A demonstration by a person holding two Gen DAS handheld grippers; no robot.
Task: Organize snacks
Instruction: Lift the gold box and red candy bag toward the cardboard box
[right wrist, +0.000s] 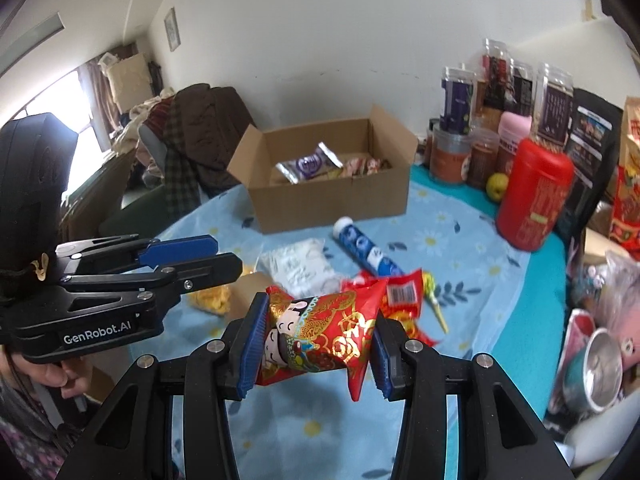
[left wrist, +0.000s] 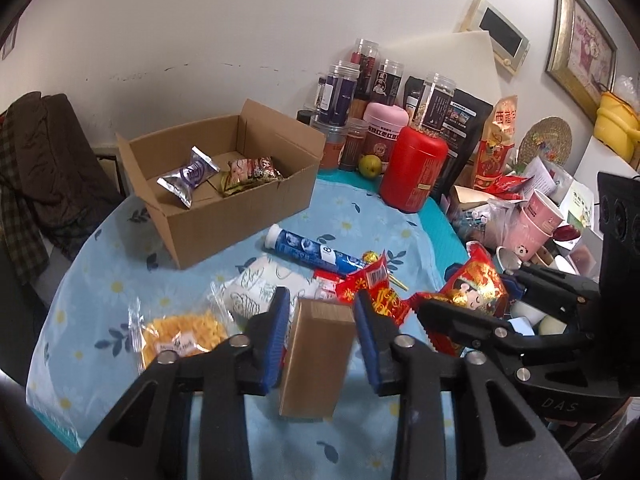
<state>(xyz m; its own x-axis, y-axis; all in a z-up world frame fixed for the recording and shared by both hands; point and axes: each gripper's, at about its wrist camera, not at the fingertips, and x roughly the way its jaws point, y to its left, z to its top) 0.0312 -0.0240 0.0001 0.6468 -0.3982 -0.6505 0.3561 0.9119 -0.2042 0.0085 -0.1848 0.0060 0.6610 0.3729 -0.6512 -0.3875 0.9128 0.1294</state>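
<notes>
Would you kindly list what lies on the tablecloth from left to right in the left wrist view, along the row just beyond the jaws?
Yellow snack bag → white patterned packet → small brown box held in the left gripper → red foil packet held in the right gripper.

"GenRobot.AI" is printed in white on the body of the left gripper (right wrist: 192, 264), seen in the right wrist view. "DAS" is embossed on the body of the right gripper (left wrist: 472, 304), seen in the left wrist view. Lettering on the packets and jars is not legible.
</notes>
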